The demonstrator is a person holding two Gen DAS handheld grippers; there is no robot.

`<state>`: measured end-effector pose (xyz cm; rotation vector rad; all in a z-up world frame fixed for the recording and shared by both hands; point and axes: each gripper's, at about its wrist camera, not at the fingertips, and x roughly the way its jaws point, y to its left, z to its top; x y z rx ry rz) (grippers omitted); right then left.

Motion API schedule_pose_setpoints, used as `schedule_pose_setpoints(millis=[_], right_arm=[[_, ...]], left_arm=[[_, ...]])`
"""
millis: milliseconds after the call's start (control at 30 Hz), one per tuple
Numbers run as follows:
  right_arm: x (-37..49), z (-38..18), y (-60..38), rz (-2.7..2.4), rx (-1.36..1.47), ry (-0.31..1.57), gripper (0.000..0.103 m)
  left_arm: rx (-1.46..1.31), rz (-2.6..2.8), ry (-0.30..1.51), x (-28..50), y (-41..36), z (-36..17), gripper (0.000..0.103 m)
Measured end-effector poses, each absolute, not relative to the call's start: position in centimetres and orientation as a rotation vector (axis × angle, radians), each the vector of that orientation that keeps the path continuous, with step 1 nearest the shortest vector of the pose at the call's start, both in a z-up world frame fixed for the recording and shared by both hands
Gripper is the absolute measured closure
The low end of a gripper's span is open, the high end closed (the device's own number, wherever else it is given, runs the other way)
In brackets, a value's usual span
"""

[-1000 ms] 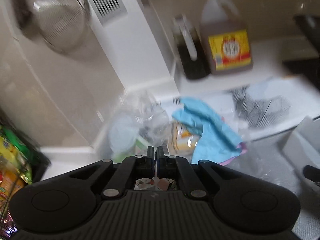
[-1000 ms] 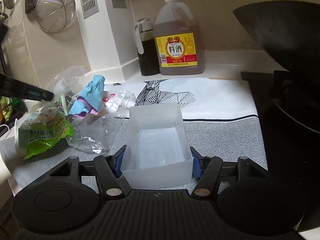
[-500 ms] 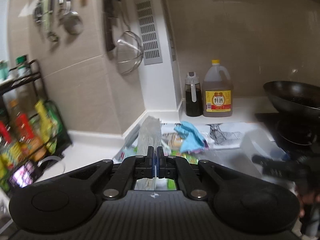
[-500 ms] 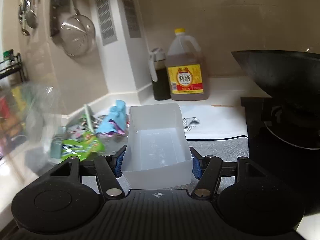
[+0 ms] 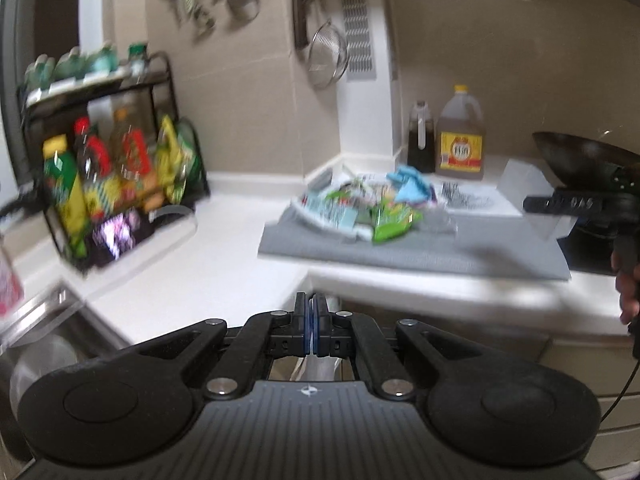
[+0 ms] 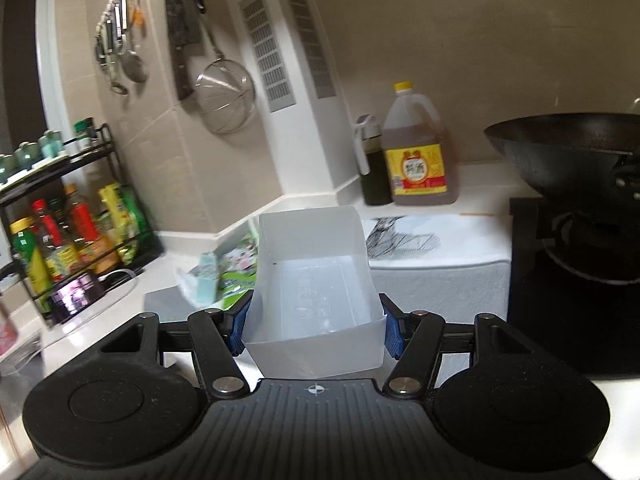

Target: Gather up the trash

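My left gripper (image 5: 311, 312) is shut, with a thin scrap of clear plastic wrapper (image 5: 320, 364) pinched in it and hanging below the fingers. It hovers off the counter's front edge, well back from the trash pile (image 5: 372, 208) on the grey mat (image 5: 400, 256). The pile holds green packets, a blue wrapper and clear film. My right gripper (image 6: 316, 328) is shut on an empty translucent white plastic box (image 6: 312, 264), held above the mat. The left wrist view also shows that box (image 5: 520, 176) at the right, with a hand (image 5: 628, 288) below it.
A black rack of bottles and packets (image 5: 112, 184) stands at the left, with a sink (image 5: 40, 344) below it. A yellow-labelled jug (image 6: 416, 160) and a dark bottle (image 6: 372, 164) stand by the wall. A black wok (image 6: 568, 152) sits on the stove (image 6: 580, 280). A strainer (image 6: 226, 100) hangs above.
My left gripper has pulled far back from the trash pile with the clear plastic, out past the counter edge. My right gripper has lifted the white box and drawn back.
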<state>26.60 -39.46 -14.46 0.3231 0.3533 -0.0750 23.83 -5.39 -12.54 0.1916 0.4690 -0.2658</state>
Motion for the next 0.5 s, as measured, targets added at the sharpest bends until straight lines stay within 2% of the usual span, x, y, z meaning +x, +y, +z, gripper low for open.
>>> schedule_pose_setpoints(millis=[500], right_arm=[[22.2, -14.7, -34.8, 0.074, 0.222, 0.425, 0.039]], left_arm=[[0.097, -0.296, 0.483, 20.8, -3.6, -13.6, 0.102]])
